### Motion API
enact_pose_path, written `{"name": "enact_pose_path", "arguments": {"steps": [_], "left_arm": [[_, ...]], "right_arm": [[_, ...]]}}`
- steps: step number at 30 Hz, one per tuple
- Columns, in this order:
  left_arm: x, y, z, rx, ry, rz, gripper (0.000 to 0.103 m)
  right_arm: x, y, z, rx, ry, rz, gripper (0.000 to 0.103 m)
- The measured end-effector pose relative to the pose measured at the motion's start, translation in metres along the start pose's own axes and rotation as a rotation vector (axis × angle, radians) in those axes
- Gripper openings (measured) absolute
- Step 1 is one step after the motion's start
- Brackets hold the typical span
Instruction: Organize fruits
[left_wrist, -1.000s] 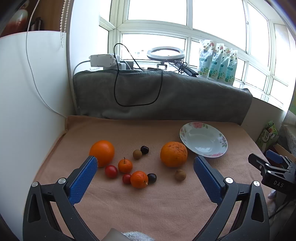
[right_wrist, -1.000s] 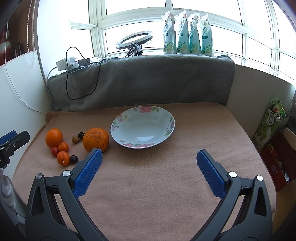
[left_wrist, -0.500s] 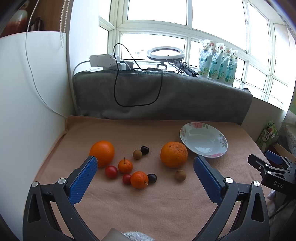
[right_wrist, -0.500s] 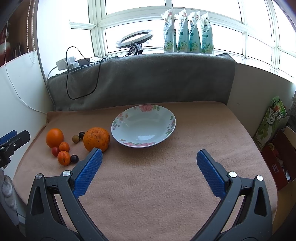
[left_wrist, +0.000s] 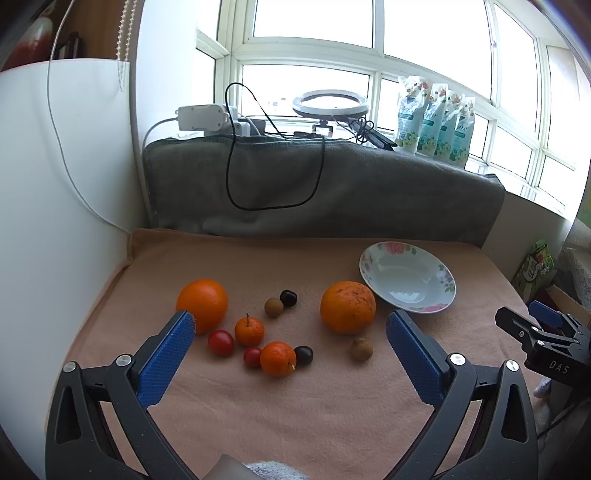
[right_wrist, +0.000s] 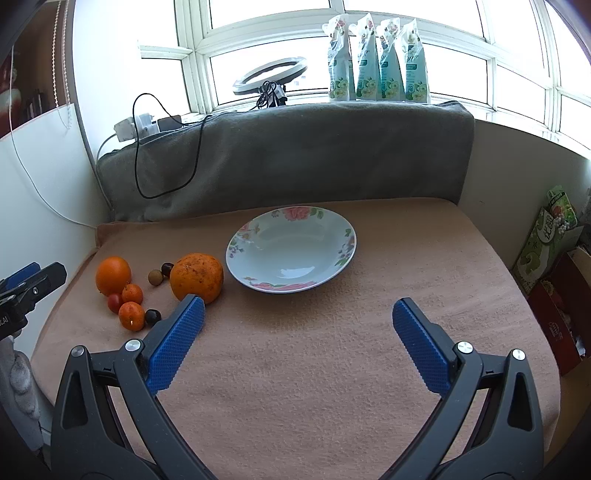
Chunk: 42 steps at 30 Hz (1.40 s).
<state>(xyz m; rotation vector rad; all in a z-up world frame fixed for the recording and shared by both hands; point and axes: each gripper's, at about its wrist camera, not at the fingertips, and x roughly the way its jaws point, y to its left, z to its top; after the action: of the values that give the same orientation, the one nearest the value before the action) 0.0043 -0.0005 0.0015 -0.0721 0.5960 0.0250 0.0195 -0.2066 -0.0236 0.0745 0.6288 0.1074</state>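
Left tool (left_wrist: 290, 334) and right tool (right_wrist: 295, 319), both spread wide and holding nothing, poised above the cloth-covered surface (right_wrist: 314, 369). Directly ahead of the left tool, nearest first: a small mandarin (left_wrist: 277, 358) flanked by a cherry tomato (left_wrist: 252, 356) and a dark round fruit (left_wrist: 303, 355), with a brown longan (left_wrist: 361, 349) off toward its right finger; behind these a second tomato (left_wrist: 221, 342) and a stemmed mandarin (left_wrist: 249, 330); farther on, a smooth orange (left_wrist: 202, 305) just beyond the left finger, a longan and dark fruit touching as a pair (left_wrist: 280, 302), and a rough-skinned orange (left_wrist: 347, 306). The flowered plate (right_wrist: 236, 254) sits empty beyond the rough-skinned orange, ahead of the right tool and between its fingers.

Step in hand, as judged: the opening approach, since no fruit is yet on the plate. The next move calls for lowering the left tool over one fruit (the near mandarin seems the readiest) and closing on it without nudging its close neighbours.

Every fruit is near-spherical, so none offers a clear long axis; the rear mandarin's stem points up.
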Motion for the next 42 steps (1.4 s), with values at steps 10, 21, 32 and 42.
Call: {"name": "enact_pose_path", "arguments": {"steps": [10, 21, 32, 42], "left_arm": [[0.014, 0.007, -0.003, -0.006, 0.026, -0.019, 0.103], [0.037, 0.018, -0.009, -0.030, 0.081, -0.067, 0.103], [0.074, 0.018, -0.021, -0.076, 0.185, -0.179, 0.102], [0.099, 0.015, -0.021, -0.104, 0.235, -0.276, 0.093]], "right_arm": [[0.011, 0.005, -0.001, -0.002, 0.022, 0.049, 0.103], [0.033, 0.005, 0.000, 0.049, 0.088, 0.179, 0.103], [0.080, 0.008, -0.002, 0.170, 0.228, 0.341, 0.103], [0.112, 0.015, 0.000, 0.284, 0.316, 0.448, 0.096]]}}
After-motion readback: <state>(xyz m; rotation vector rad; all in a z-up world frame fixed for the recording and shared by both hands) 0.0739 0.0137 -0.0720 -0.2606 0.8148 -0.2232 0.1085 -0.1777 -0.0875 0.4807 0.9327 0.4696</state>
